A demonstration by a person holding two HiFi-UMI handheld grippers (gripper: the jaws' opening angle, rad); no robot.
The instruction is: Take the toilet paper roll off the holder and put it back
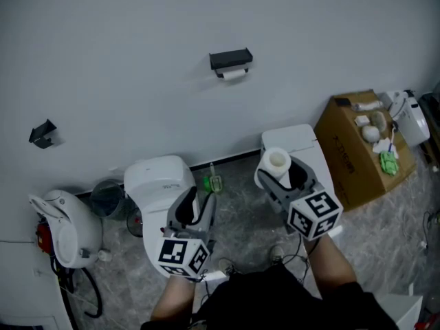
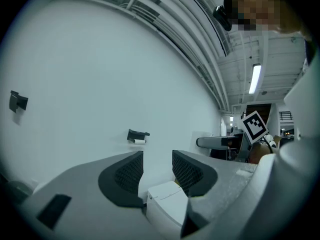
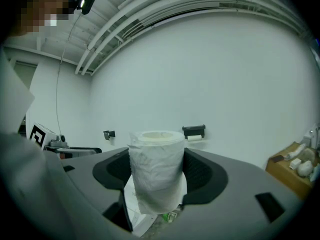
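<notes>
Before the wall (image 1: pixel 137 47), right gripper (image 1: pixel 283 179) clasps the toilet paper roll (image 3: pixel 156 170) upright — left gripper (image 2: pixel 157 170) parted, empty.

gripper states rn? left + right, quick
Left gripper: open, nothing between its jaws.
Right gripper: closed on the toilet paper roll, which stands upright between its jaws.

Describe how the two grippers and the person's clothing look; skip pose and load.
Both the left gripper and right gripper have grey moulded bodies and two broad jaws lined with black mesh-textured pads. Each carries a white cube printed with black square markers. The person wears a black top.
</notes>
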